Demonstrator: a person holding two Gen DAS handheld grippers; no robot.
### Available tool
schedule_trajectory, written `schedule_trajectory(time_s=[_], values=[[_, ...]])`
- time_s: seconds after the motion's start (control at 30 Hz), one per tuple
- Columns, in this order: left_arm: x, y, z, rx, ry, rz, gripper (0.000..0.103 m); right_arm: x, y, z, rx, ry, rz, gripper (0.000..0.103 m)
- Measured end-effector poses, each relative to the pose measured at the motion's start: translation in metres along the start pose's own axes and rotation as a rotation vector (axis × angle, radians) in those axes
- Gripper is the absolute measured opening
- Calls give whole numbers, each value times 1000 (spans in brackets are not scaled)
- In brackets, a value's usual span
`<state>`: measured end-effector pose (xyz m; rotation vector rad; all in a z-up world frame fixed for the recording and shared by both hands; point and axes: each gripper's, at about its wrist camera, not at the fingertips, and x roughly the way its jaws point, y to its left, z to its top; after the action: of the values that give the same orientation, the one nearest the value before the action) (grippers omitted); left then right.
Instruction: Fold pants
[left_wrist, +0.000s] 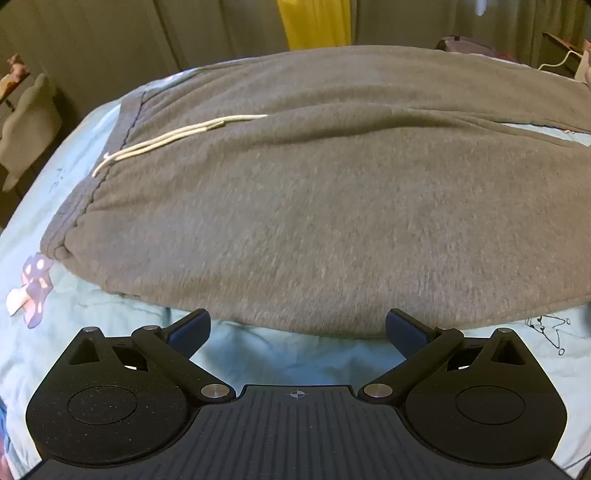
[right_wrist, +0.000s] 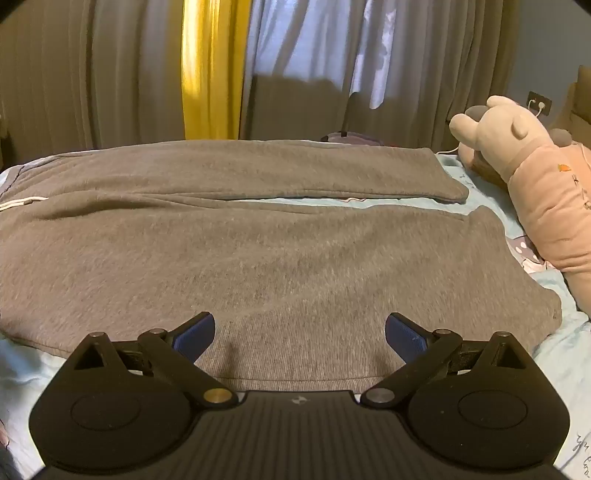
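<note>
Grey sweatpants (left_wrist: 314, 206) lie flat on a light blue bed sheet (left_wrist: 288, 354), waistband to the left with a white drawstring (left_wrist: 166, 142) on top. In the right wrist view the two legs (right_wrist: 277, 251) run to the right, the far leg (right_wrist: 295, 170) apart from the near one. My left gripper (left_wrist: 297, 328) is open and empty, just off the pants' near edge. My right gripper (right_wrist: 299, 332) is open and empty, its blue pads (right_wrist: 194, 336) over the near leg's edge.
A pink and beige plush toy (right_wrist: 535, 184) lies on the bed at the right, next to the leg ends. Curtains (right_wrist: 210, 66) hang behind the bed. The sheet has a mushroom print (left_wrist: 33, 284) at the left.
</note>
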<state>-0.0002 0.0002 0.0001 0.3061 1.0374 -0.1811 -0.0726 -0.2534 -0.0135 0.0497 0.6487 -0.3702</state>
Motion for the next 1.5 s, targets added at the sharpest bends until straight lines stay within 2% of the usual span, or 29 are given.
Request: schedule_trajectory(time_s=[0.27, 0.37, 1.5], values=[[0, 8, -3, 4, 2, 2, 103, 0, -1, -1, 7, -2, 6, 99], [2, -1, 0, 8, 8, 15, 103, 0, -3, 0, 4, -2, 6, 99], [3, 1, 1, -2, 18, 7, 103, 0, -3, -3, 23, 5, 10, 99]])
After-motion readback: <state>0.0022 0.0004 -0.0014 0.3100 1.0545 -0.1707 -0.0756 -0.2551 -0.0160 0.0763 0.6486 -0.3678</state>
